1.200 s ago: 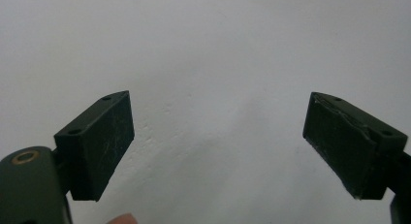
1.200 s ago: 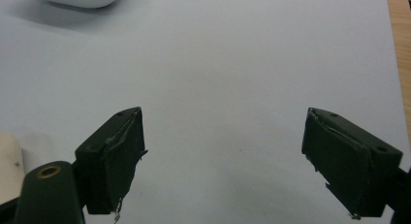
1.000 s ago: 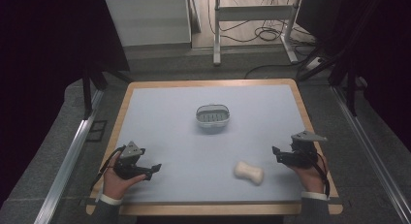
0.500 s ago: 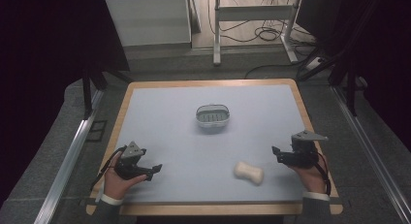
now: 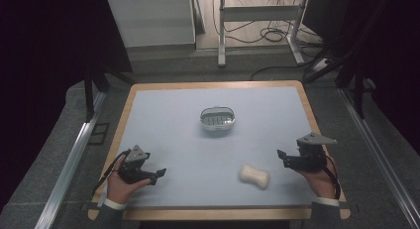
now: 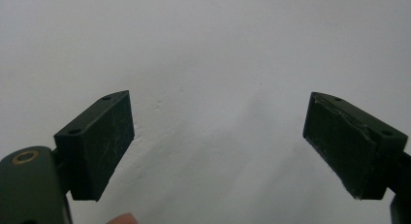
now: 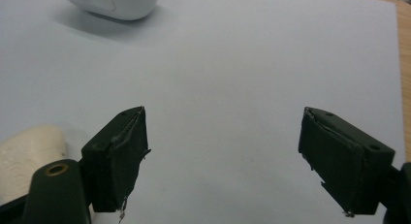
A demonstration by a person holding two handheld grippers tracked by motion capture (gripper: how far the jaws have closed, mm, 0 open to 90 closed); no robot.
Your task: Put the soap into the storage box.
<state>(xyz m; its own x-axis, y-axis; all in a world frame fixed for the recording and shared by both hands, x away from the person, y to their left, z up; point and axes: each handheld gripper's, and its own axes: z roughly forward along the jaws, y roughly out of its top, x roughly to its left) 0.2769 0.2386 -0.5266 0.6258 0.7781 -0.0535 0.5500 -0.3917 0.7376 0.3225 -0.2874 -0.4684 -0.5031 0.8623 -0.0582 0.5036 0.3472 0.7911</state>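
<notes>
A cream bone-shaped bar of soap [image 5: 254, 176] lies on the pale blue table top [image 5: 178, 130] near the front right. A white oval soap dish [image 5: 217, 119] with a slotted inside sits at the middle of the table. My right gripper [image 5: 284, 158] is held open just right of the soap, apart from it; in the right gripper view the soap [image 7: 26, 153] shows at the lower left beside the left jaw, and the dish [image 7: 114, 2] at the top left. At the front left my left gripper [image 5: 158, 175] is open over bare table, its jaws wide apart with nothing between them.
The table has a wooden rim [image 5: 213, 84]. Beyond its far edge stand a white cabinet [image 5: 151, 21] and a metal frame [image 5: 260, 13] with cables on the floor. Metal rails [image 5: 67, 169] run along both sides.
</notes>
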